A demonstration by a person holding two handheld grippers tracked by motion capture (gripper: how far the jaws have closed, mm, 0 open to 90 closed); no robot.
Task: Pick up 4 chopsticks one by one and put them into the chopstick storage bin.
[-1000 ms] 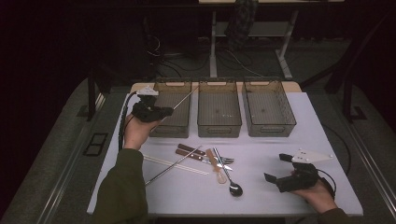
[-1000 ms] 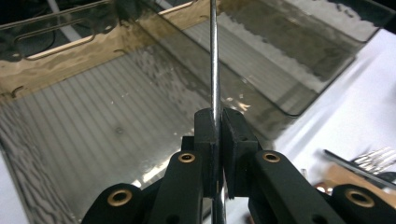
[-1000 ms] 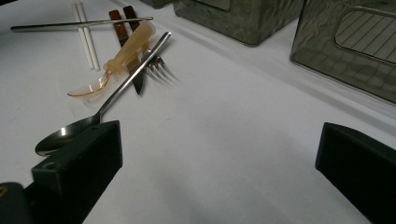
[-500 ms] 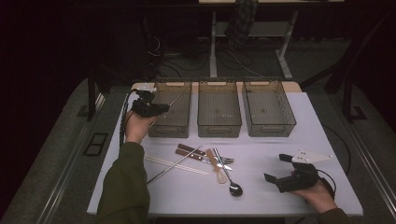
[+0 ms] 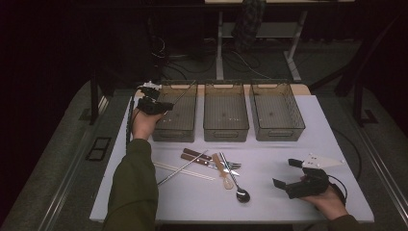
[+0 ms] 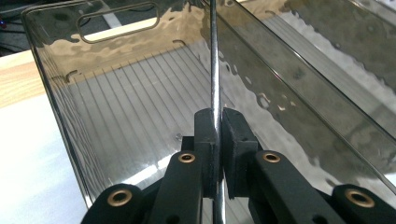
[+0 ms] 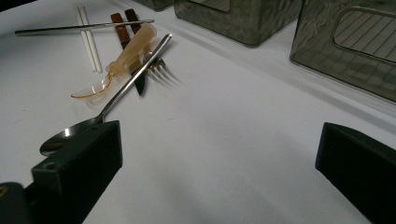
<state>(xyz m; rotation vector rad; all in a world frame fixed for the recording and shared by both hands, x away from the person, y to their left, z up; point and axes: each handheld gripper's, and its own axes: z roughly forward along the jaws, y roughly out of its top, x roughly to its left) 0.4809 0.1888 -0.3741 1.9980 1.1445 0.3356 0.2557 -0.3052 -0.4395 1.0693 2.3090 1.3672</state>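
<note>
My left gripper (image 5: 164, 107) is shut on a thin metal chopstick (image 5: 183, 95) at the near left corner of the left smoky bin (image 5: 175, 134). In the left gripper view the chopstick (image 6: 214, 70) runs up from between the pressed pads of the left gripper (image 6: 216, 126), over the ribbed floor of that bin (image 6: 116, 28). My right gripper (image 5: 286, 173) rests on the white table at the front right, open and with nothing in it. Its wide gap (image 7: 219, 154) faces bare table.
Three smoky bins stand in a row at the back; the middle bin (image 5: 226, 130) and the right bin (image 5: 276, 127) look bare inside. Mid-table lie a metal spoon (image 7: 121, 93), an amber plastic spoon (image 7: 126, 56), white chopsticks (image 7: 88, 37), another metal chopstick (image 7: 79, 28) and brown-handled cutlery (image 5: 197, 156).
My left hand has carried the chopstick farther back along the left bin and slightly lower. The right hand has stayed put.
</note>
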